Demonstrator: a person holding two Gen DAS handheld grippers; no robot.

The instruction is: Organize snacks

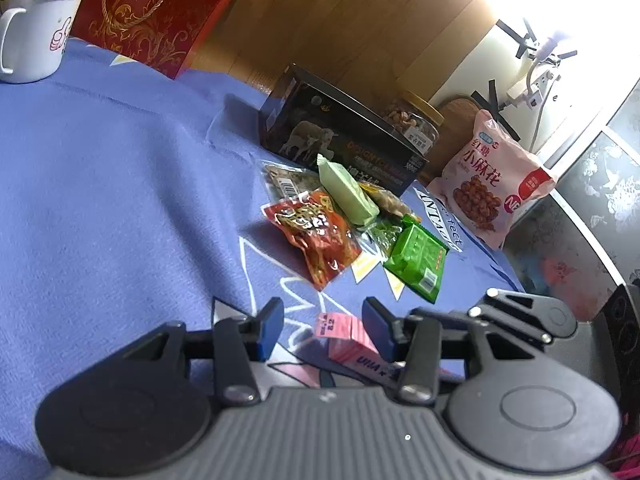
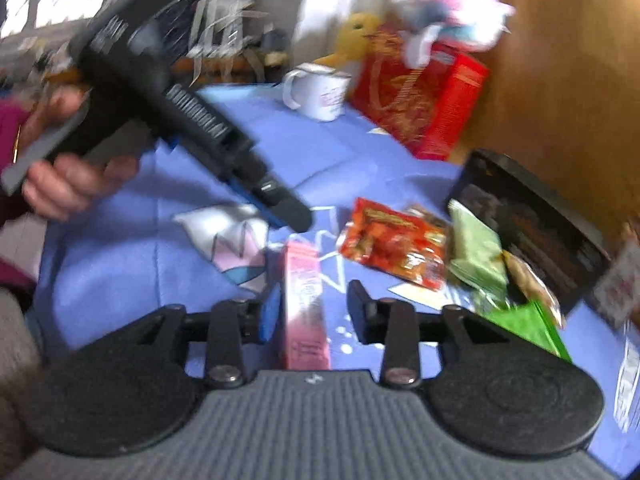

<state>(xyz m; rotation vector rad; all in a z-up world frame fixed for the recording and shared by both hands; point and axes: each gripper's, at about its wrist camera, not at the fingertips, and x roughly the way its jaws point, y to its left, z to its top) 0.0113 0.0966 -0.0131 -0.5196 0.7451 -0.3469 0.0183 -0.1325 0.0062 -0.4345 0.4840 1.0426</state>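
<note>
Blue cloth bears slim pink carton [image 2: 305, 300].

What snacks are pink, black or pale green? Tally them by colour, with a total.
Pink: 2, pink bag and pink box
Black: 1, black box
Pale green: 1, pale green bar
Total: 4
</note>
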